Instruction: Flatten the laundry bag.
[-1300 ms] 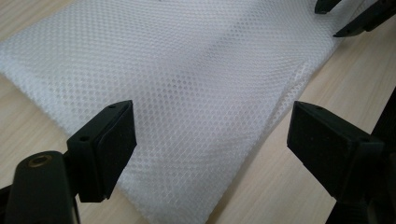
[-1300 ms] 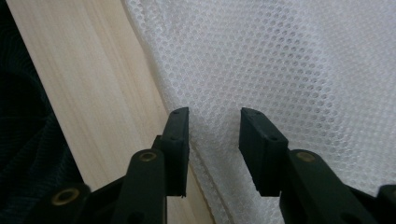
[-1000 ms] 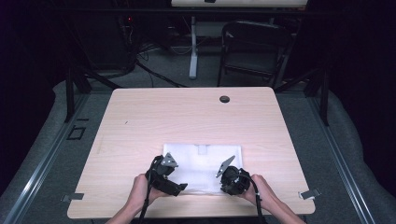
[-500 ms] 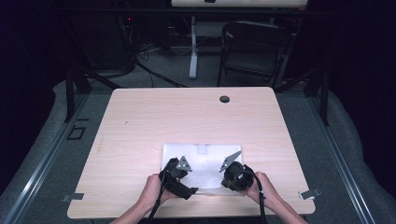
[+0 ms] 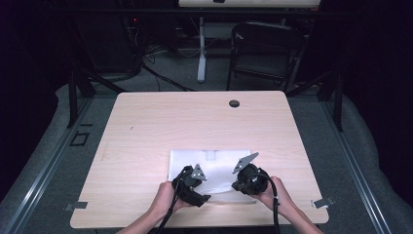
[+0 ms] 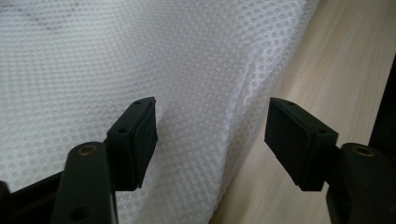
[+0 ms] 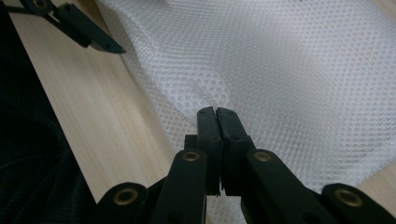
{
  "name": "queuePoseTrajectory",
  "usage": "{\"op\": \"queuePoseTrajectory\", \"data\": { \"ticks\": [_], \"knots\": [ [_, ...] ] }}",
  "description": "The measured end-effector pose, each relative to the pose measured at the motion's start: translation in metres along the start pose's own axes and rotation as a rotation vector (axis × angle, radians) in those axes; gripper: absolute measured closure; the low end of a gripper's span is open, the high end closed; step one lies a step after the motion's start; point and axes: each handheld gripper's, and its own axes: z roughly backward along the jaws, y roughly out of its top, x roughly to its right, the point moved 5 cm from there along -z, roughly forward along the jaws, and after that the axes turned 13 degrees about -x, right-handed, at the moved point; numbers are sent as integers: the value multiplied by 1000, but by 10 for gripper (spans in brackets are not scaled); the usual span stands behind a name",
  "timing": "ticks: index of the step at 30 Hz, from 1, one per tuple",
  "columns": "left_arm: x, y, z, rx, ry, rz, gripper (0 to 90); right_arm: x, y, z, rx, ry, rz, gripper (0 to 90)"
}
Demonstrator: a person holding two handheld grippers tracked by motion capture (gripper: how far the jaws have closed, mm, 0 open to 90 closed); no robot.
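Right claw [image 7: 217, 114] pinches the white mesh cloth's [image 5: 214, 163] near edge; left claw [image 6: 210, 123], closing, straddles its fold. It likely must clamp next, then lift.

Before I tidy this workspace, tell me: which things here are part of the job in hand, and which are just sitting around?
In the job:
- white mesh cloth, at the table's near edge
- left gripper, fingers apart astride the cloth's edge, just been closing
- right gripper, fingers shut at the cloth's edge

Just about:
- table itself
- black folding chair beyond the table
- dark round grommet
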Motion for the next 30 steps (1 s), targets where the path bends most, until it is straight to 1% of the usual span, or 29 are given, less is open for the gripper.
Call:
{"op": "queuePoseTrajectory", "data": {
  "ticks": [1,2,3,4,5,6,7,8,9,10,12,13,14,15,16,17,21,23,24,25,26,27,28,30],
  "knots": [
    [0,0,-1,-8,11,-4,370,0,0,1,-3,-3,6,896],
    [1,1,-1,-6,16,-10,401,0,0,1,-6,0,5,896],
    [1,2,-1,-1,17,-11,459,0,1,2,-1,1,4,896],
    [1,3,-2,-2,9,-17,498,0,1,1,3,6,1,896],
    [1,3,-2,-2,9,-17,518,0,1,1,-2,7,4,896],
    [2,3,-3,2,1,-17,518,0,1,1,-2,7,4,896],
    [2,3,-4,-6,-5,-25,581,1,1,1,-2,9,4,896],
    [3,4,-5,-10,-10,-28,605,1,1,0,11,15,-8,896],
    [3,4,-6,-16,-7,-38,623,0,1,-1,14,16,-9,895],
    [4,4,-6,-9,-13,-32,675,1,1,-1,4,16,0,895],
    [3,5,-7,-6,-14,-32,723,1,1,-1,8,18,0,895],
    [3,5,-7,2,-14,-28,762,1,1,-2,2,17,-3,894],
    [2,5,-7,-1,-11,-27,790,1,1,-2,-4,12,-2,893],
    [3,6,-7,9,-21,-14,819,1,1,-2,-9,21,3,890],
    [3,6,-7,9,-21,-14,839,1,1,-2,-9,21,3,890],
    [2,6,-6,15,-25,1,855,1,0,-3,-16,25,3,881],
    [1,6,-6,8,-21,12,873,0,0,-2,-12,22,10,858],
    [1,6,-6,1,-16,12,873,-2,0,1,-11,16,3,833],
    [1,6,-6,-1,-16,15,874,-2,-1,4,-2,12,0,823],
    [1,6,-6,-1,-16,15,873,-3,-2,6,3,11,-1,824],
    [1,7,-6,5,-18,25,873,-4,-2,7,22,13,-5,829],
    [0,7,-5,7,-18,28,873,-5,-3,10,24,13,2,845],
    [0,7,-5,8,-14,28,873,-7,-3,12,34,14,11,865],
    [-1,7,-4,12,-12,27,873,-13,-3,13,45,17,45,900]
  ]
}}
